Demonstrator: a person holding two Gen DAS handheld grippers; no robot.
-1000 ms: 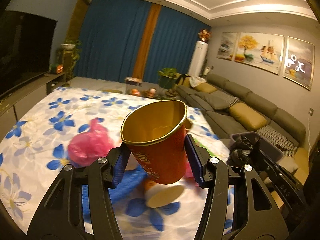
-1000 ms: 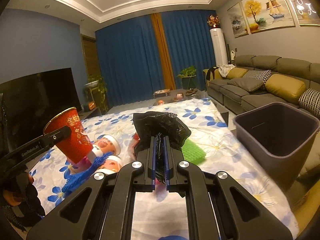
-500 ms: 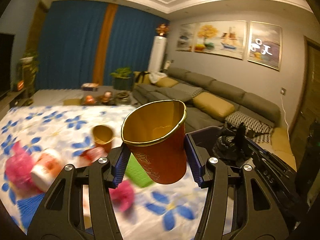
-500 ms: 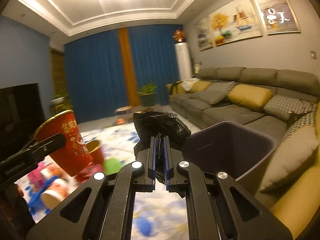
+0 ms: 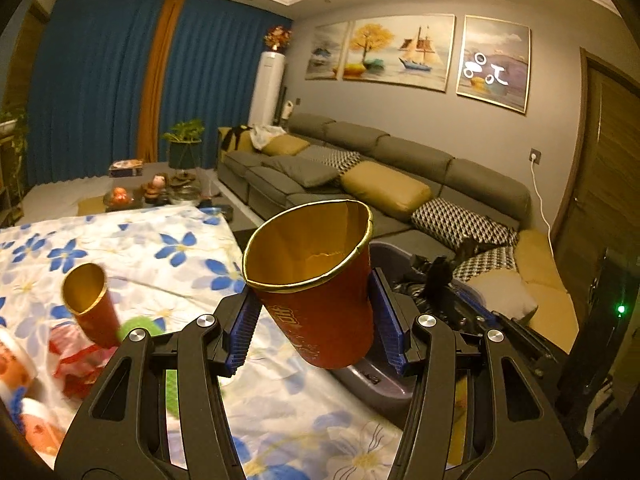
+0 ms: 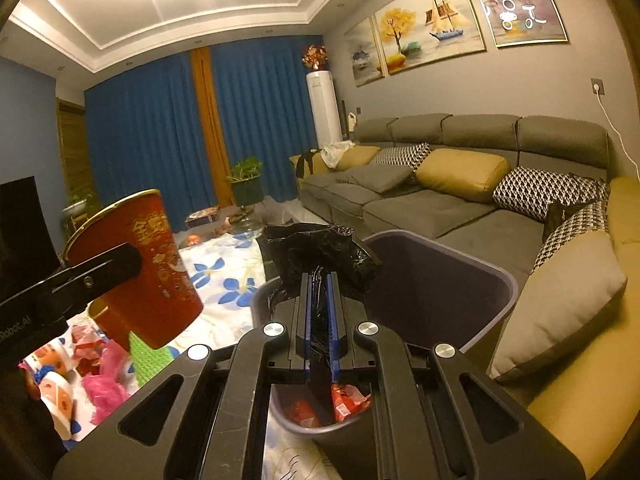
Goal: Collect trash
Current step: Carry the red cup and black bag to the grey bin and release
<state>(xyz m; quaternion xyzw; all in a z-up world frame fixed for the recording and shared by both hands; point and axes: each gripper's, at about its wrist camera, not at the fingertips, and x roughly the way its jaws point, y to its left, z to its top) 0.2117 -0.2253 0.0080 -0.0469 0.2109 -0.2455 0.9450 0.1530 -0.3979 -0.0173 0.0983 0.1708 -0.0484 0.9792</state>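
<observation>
I've swung both loads off the flowered counter [image 5: 168, 248] toward the bin [image 6: 472, 280] — left gripper [image 5: 320, 326] clamping the red cup [image 5: 320, 304], right gripper [image 6: 320, 320] pinching the black bag [image 6: 320, 252] over it — both nearly ready to drop.

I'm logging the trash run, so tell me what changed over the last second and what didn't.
Both grippers swung from above the flowered cloth toward the dark plastic bin. The right gripper, shut on the crumpled black plastic bag, now hangs over the bin's opening; the left gripper with the red paper cup is beside it. Both grips are unchanged; nothing was released.
</observation>
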